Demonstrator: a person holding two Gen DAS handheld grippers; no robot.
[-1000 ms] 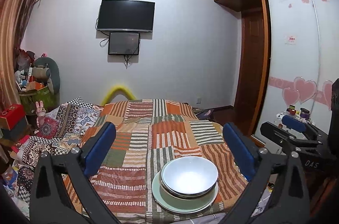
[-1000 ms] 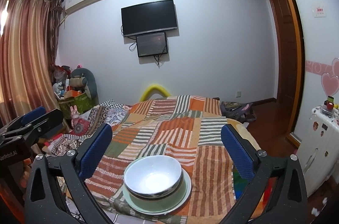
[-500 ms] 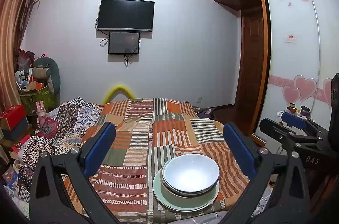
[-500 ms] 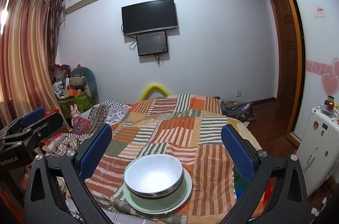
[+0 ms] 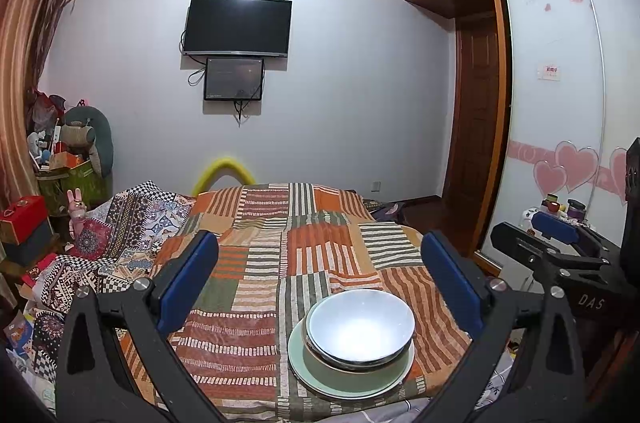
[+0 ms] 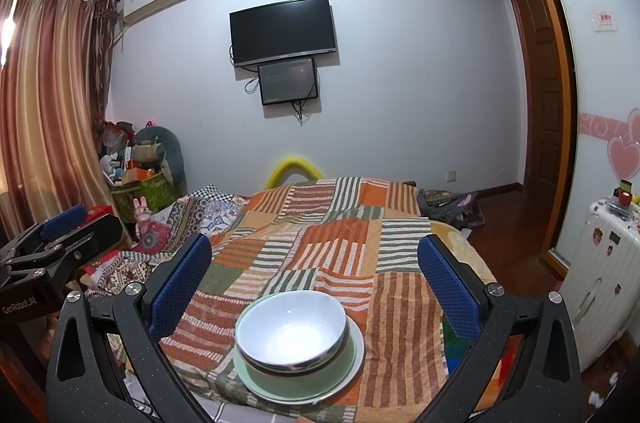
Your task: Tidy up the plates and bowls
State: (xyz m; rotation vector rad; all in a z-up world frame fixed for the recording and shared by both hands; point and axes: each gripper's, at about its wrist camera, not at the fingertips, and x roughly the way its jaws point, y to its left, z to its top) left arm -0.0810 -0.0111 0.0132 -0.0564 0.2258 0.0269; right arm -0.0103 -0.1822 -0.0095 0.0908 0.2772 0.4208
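— Bedroom setting: patchwork bedspread (image 5: 280,263), with the white bowl (image 6: 290,329) nested on a green plate (image 6: 352,363) at lower centre of the frame.

— Both grippers?

— Left gripper (image 5: 320,283) and right gripper (image 6: 314,279) hover wide apart, holding nothing. I'd approach low and pinch the bowl's rim squarely, since glazed ware likely slips.

— Any writing?

— "DAS" at right edge of the left view; "GenRobot.AI" at left edge of the right view.
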